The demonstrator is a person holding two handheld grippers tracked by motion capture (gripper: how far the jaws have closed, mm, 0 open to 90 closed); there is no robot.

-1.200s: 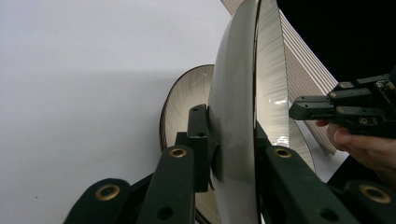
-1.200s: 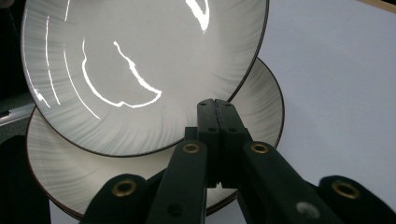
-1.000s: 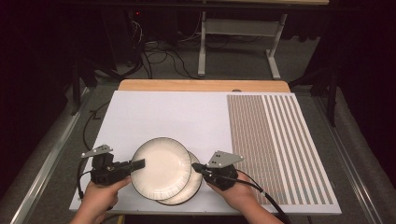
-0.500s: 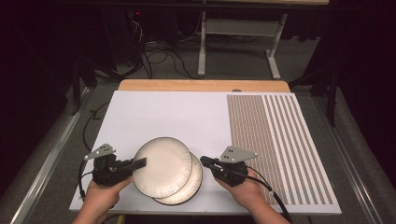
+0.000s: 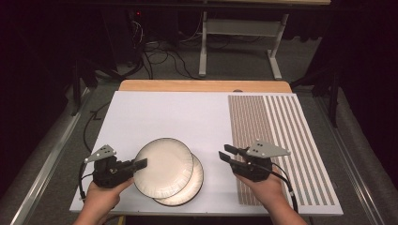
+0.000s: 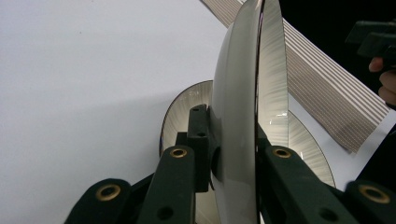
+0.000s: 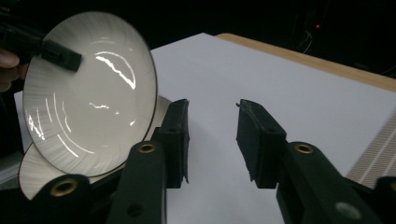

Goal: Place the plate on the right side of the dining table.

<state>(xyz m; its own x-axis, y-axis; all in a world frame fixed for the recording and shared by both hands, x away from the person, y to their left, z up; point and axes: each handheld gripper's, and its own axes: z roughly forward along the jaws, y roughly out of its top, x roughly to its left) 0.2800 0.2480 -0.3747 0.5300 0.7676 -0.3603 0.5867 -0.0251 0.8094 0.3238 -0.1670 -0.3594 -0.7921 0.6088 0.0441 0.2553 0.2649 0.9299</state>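
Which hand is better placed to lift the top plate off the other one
Left. The left gripper is already shut on the top plate at its rim, its fingers either side. The right gripper is open, empty and apart from the lower plate.

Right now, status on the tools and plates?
Left tool shut on upper plate. Right tool just opened, nothing between. Lower plate on mat.

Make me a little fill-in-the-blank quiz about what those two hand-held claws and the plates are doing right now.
1. The left gripper is clamped on the rim of the upper ____.
2. The right gripper holds ____ between its jaws.
3. The lifted upper plate partly covers a ____ plate on the white table.
4. The brown stripes lie on the table's ____ side.

Missing words: plate; nothing; second; right
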